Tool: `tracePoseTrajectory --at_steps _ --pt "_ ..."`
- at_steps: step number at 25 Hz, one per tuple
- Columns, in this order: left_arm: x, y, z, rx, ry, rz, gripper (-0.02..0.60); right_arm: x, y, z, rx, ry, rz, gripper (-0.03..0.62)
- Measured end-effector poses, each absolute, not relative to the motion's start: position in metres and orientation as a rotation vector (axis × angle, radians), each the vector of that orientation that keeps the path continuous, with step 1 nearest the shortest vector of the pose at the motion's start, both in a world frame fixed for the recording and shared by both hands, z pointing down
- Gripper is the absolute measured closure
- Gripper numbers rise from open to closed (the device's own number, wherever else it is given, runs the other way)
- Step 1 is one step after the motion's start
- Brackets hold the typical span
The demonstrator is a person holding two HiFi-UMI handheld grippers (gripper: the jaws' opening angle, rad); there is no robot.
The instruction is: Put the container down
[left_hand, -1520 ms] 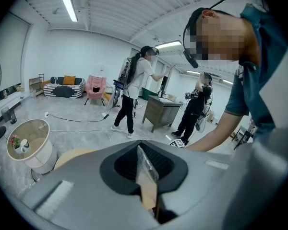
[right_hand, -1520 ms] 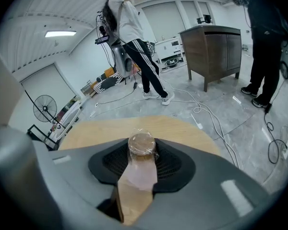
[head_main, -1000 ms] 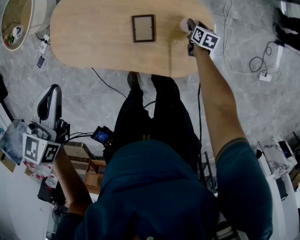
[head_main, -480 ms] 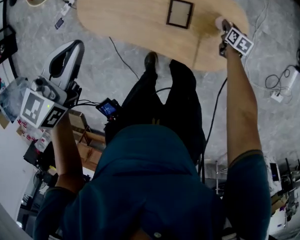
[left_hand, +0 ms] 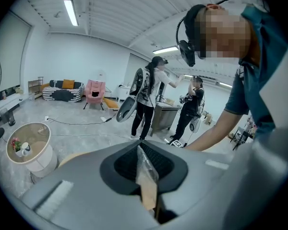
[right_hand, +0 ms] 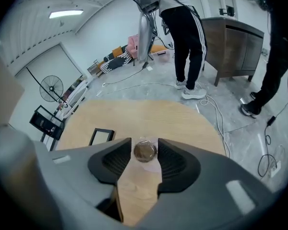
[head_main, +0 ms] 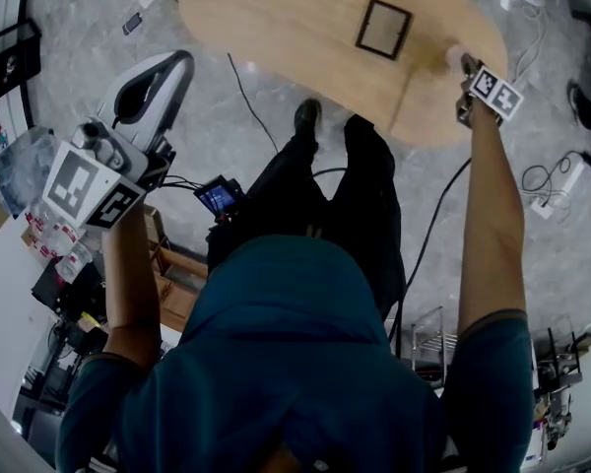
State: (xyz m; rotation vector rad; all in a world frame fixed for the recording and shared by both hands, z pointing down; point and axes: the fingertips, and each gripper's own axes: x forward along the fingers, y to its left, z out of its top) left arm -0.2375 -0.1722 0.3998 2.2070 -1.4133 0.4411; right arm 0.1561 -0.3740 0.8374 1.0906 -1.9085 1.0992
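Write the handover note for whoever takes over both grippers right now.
Left gripper: shut on a thin clear plastic bag, held out to the side, off the table.
Right gripper: shut on the small round clear container with brown contents, at the right end of the oval light wooden table.
Done: the container is over the tabletop; I cannot tell whether it rests on it.
Left: set it down, open the right jaws, back away.
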Motion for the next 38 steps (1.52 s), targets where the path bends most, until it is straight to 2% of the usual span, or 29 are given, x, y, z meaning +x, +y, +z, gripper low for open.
tracePoseTrajectory --at_steps 7,11,18,19,20,28,32,38 --pt "-0.236 -0.174 0.395 2.253 -1.42 0.398 0.583 0.176 -0.372 0.823 1.132 -1.903 1.075 0.437" --pt "-0.247 -0.157 0.368 2.299 -1.439 0.359 0.582 0.175 -0.359 0.781 1.193 -1.928 1.047 0.439" --pt "-0.267 -0.132 0.314 2.39 -1.479 0.274 0.583 0.153 -0.343 0.661 1.347 -2.138 0.965 0.445" --pt "-0.269 -0.131 0.307 2.403 -1.484 0.26 0.582 0.149 -0.339 0.639 1.364 -2.178 0.942 0.486" --pt "-0.271 -0.129 0.3 2.417 -1.489 0.244 0.582 0.145 -0.335 0.615 1.38 -2.221 0.911 0.585" --pt "-0.299 -0.106 0.249 2.517 -1.505 0.12 0.583 0.067 -0.261 0.417 1.293 -2.571 0.579 0.586" --pt "-0.291 -0.089 0.231 2.559 -1.49 0.084 0.583 0.054 -0.21 0.324 1.275 -2.722 0.459 0.586" --pt "-0.297 -0.104 0.236 2.627 -1.462 0.007 0.582 0.035 -0.174 0.243 1.304 -2.844 0.279 0.586"
